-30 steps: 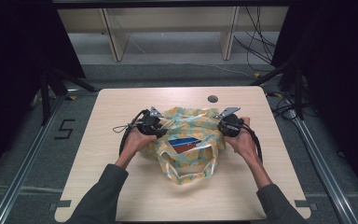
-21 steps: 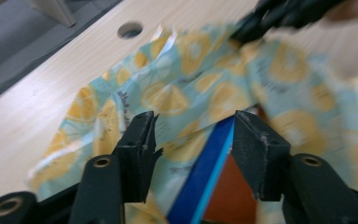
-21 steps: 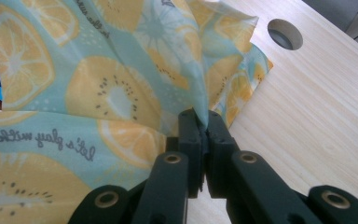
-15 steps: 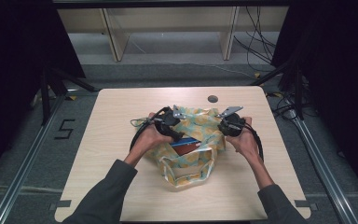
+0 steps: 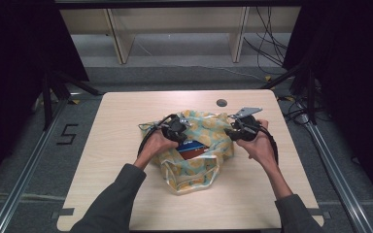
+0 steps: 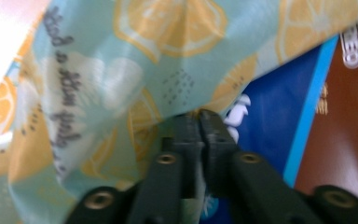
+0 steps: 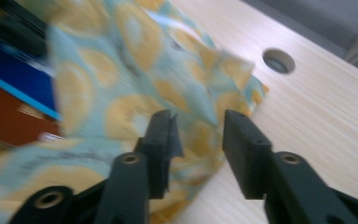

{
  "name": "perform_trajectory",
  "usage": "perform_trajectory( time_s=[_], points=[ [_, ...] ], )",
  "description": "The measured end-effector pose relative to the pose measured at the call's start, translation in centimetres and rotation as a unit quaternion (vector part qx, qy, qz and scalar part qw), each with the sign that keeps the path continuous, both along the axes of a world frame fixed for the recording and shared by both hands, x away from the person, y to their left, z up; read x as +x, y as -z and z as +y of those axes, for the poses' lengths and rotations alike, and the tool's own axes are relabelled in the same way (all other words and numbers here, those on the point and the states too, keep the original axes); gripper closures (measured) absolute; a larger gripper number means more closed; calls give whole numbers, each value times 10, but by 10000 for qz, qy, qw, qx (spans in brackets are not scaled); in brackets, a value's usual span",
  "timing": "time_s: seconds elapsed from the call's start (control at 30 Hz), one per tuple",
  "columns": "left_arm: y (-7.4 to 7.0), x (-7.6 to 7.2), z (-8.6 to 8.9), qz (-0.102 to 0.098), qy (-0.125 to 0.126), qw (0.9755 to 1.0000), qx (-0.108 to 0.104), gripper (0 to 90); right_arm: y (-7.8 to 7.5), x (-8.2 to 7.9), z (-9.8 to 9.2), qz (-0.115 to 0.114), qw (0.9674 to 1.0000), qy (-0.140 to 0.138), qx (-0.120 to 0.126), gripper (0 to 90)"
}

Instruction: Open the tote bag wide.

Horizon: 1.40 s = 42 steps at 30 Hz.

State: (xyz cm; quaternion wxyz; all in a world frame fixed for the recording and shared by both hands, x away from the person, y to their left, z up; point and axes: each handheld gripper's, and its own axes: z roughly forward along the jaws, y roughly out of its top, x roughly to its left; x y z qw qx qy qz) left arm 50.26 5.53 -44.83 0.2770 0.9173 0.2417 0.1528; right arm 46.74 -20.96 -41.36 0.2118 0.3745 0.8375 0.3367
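1. The left gripper (image 6: 199, 122) has its jaws pressed together on a fold of the lemon-print tote bag (image 6: 135, 70), low in the middle of the left gripper view; they have just been closing, and the cloth is pinched between the tips.
2. The right gripper (image 7: 198, 128) has its jaws apart in the lower half of the right gripper view; they have just been opening, and the bag's cloth (image 7: 121, 88) lies behind and between them without either pad pressing on it.
3. In the high view the tote bag (image 5: 209, 133) lies at the centre of the wooden table (image 5: 121, 121), crumpled, with its mouth gaping toward the person.
4. Its looped handle (image 5: 194, 179) trails from the bag toward the bottom of that frame, flat on the tabletop.
5. Inside the opening sit a blue packet (image 5: 190, 145) and a reddish-brown packet (image 5: 196, 153), side by side; the left gripper view shows the same two at its right edge, blue (image 6: 279, 107) beside brown (image 6: 345, 121).
6. The left gripper (image 5: 177, 127) sits at the bag's left rim in the high view, and the right gripper (image 5: 240, 128) at its right rim.
7. A round cable hole (image 5: 221, 103) marks the table just above the bag; it appears in the upper right of the right gripper view (image 7: 278, 60).
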Motion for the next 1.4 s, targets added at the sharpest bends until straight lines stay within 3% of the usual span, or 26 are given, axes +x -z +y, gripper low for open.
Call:
perform_trajectory(
  time_s=[0.07, 0.1, 0.13, 0.2, 0.27, 0.3, 0.33, 0.4, 0.43, 0.47, 0.5, 0.53, 0.57, 0.6, 0.63, 0.67, 0.83, 0.9, 0.97, 1.0, 1.03, 1.07, 1.13, 1.27, 1.33, 1.4],
  points=[
    [-7, 1, 2, -21, 4, 9999, -170, 895, -9, -9, 4, -118, 9997, -96, 215, 599],
    [-12, 1, 3, -83, -69, 9994, -321, 896, -13, -12, 5, -218, 9991, -271, 246, 600],
    [-16, 1, 4, -52, -79, 9993, -364, 896, -18, -17, 10, -149, 9985, -428, 314, 604],
    [-23, 2, 6, -118, -83, 9990, -431, 897, -19, -22, 20, -233, 9969, -675, 343, 602],
    [-30, 4, 7, -88, -87, 9986, -510, 897, -14, -27, 37, -47, 9952, -943, 273, 575],
    [-32, 4, 7, -92, -123, 9984, -546, 897, -5, -30, 53, 193, 9916, -1231, 359, 601],
    [-34, 5, 7, -102, -89, 9987, -498, 897, -5, -30, 53, 193, 9916, -1231, 359, 601],
    [-36, 8, 7, -70, -115, 9985, -537, 897, 0, -33, 62, 445, 9908, -1271, 141, 701],
    [-36, 10, 7, -50, -150, 9981, -595, 897, 10, -34, 67, 553, 9889, -1378, -98, 827],
    [-37, 13, 8, -24, -183, 9981, -580, 897, 16, -36, 69, 781, 9872, -1368, -266, 870],
    [-37, 15, 8, -5, -197, 9981, -576, 897, 16, -36, 69, 781, 9872, -1368, -266, 870],
    [-37, 19, 9, 50, -263, 9978, -611, 897, 23, -35, 68, 812, 9853, -1425, -484, 898],
    [-36, 22, 10, -7, -296, 9976, -632, 897, 30, -38, 67, 992, 9813, -1502, -678, 900],
    [-36, 25, 12, 28, -367, 9970, -676, 897, 39, -45, 63, 1292, 9753, -1567, -871, 900],
    [-35, 28, 14, 59, -415, 9963, -747, 897, 39, -45, 63, 1292, 9753, -1567, -871, 900],
    [-35, 31, 16, 125, -495, 9958, -758, 897, 43, -50, 59, 1396, 9718, -1639, -956, 900],
    [-32, 45, 19, 256, -709, 9928, -928, 897, 67, -74, 43, 1846, 9620, -1715, -1055, 900],
    [-31, 48, 17, 257, -795, 9927, -868, 897, 70, -81, 39, 1921, 9623, -1643, -1002, 900],
    [-30, 48, 16, 298, -799, 9928, -838, 897, 64, -82, 36, 1839, 9636, -1669, -990, 900],
    [-29, 47, 15, 260, -805, 9928, -843, 896, 57, -83, 35, 1643, 9703, -1573, -821, 890],
    [-29, 45, 15, 251, -753, 9935, -811, 897, 49, -83, 35, 1547, 9740, -1507, -685, 868],
    [-30, 45, 16, 232, -741, 9937, -813, 896, 42, -79, 34, 1067, 9799, -1595, -544, 865],
    [-30, 43, 16, 243, -750, 9928, -898, 896, 23, -74, 35, 665, 9872, -1439, -193, 864],
    [-31, 40, 15, 258, -651, 9943, -808, 896, 5, -57, 48, 73, 9895, -1443, -26, 868],
    [-31, 38, 14, 234, -657, 9937, -880, 896, 8, -44, 60, 168, 9890, -1468, -119, 866],
    [-33, 36, 15, 222, -605, 9944, -840, 896, 20, -31, 74, 151, 9914, -1277, -258, 871]
  ],
)
